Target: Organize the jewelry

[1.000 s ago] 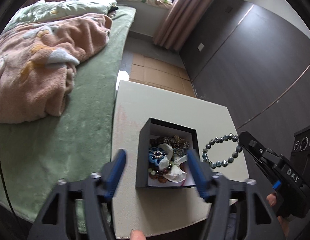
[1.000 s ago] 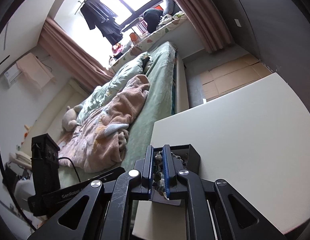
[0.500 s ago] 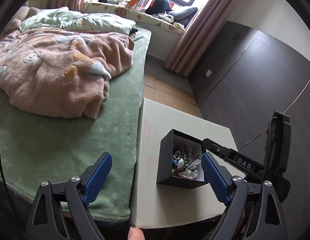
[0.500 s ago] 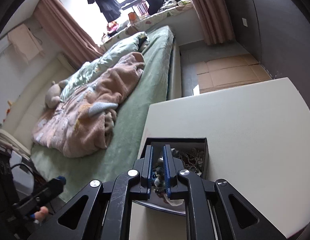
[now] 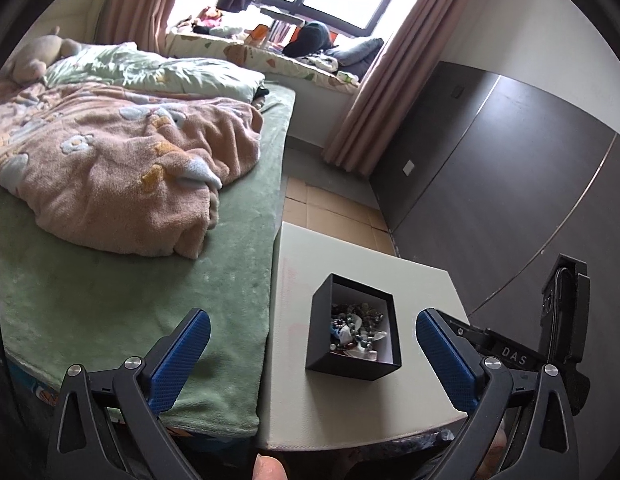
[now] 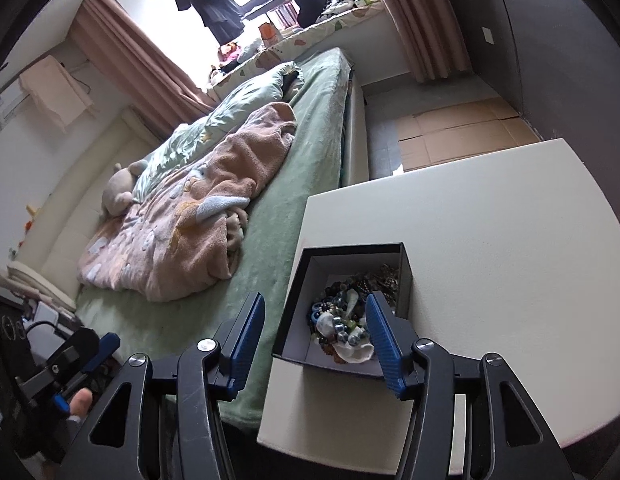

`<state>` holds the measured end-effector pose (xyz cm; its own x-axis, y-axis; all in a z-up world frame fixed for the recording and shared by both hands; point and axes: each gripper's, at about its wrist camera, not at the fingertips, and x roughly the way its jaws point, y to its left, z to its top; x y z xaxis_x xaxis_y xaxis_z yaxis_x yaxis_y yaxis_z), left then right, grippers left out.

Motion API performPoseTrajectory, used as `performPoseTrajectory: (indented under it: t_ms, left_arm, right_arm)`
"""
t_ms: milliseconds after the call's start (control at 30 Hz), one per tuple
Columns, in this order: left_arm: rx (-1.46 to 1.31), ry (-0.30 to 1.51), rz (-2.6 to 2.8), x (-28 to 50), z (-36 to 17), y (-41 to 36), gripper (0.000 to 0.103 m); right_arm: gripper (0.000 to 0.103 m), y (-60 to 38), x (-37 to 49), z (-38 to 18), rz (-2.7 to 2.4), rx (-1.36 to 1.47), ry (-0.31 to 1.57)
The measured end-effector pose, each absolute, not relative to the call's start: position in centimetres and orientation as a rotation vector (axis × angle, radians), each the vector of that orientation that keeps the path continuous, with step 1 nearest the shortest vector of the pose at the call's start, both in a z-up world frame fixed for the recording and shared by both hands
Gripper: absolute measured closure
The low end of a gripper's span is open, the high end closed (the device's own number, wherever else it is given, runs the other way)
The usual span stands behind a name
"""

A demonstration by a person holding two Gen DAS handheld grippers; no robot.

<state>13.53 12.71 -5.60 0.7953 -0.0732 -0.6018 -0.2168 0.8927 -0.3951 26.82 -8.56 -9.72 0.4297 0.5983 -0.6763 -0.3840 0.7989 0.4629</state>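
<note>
- Both pairs of blue fingers are standing apart with nothing pinched between them; the left gripper (image 5: 311, 342) is spreading its jaws very wide and they are still opening, while the right gripper (image 6: 313, 330) is holding a narrower gap and its jaws are opening too.
- In the right wrist view, the right gripper is hovering over the near end of the black box (image 6: 405, 276); one pad (image 6: 379, 334) is showing at about 3 o'clock of the jewelry, and the other pad (image 6: 246, 340) is sitting outside the box wall at 9 o'clock, over the green bedspread (image 6: 270, 208).
- The jewelry (image 6: 343, 316), a tangled heap of beads and pale pieces, is lying inside the box, bunched toward its near end.
- The box is sitting on the white table (image 6: 489, 240), close to the table's bed-side edge.
- In the left wrist view, the box (image 5: 321, 332) is appearing between the two left pads, well clear of both, with the jewelry (image 5: 355, 330) inside it.
- At 4 o'clock of the box in that view, the right gripper's dark body is showing, partly behind a left pad.
- A pink blanket (image 5: 122, 168) is lying crumpled on the bedspread at 10 o'clock of the table.
</note>
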Motion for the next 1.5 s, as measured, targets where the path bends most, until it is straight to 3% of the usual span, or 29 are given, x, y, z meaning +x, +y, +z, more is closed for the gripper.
performPoseTrajectory:
  t_ms: [100,200,333,467,600,1500]
  left_arm:
    - [-0.448,0.647,0.071,13.1,-4.9,11.6,0.001]
    - [-0.419,0.648,0.054,12.6,-4.2,10.3,0.001]
    - [-0.372,0.643,0.032,11.7,-3.1,8.4,0.001]
    - [-0.330,0.629,0.010,10.4,-1.9,6.5,0.001]
    - [-0.278,0.627,-0.020,9.1,-0.8,4.7,0.000]
    - [-0.089,0.500,-0.080,-2.8,4.5,-0.7,0.000]
  right_arm:
    - [0.038,-9.8,25.9,-9.4,0.595,0.242,0.967]
    - [0.035,-11.4,24.7,-8.9,0.572,0.240,0.968]
    - [0.012,-13.6,23.3,-7.7,0.541,0.239,0.953]
    - [0.010,-15.5,21.5,-6.2,0.528,0.238,0.932]
    - [0.000,-16.9,19.5,-4.6,0.522,0.223,0.905]
    - [0.000,-22.0,5.3,3.8,0.509,0.107,0.707]
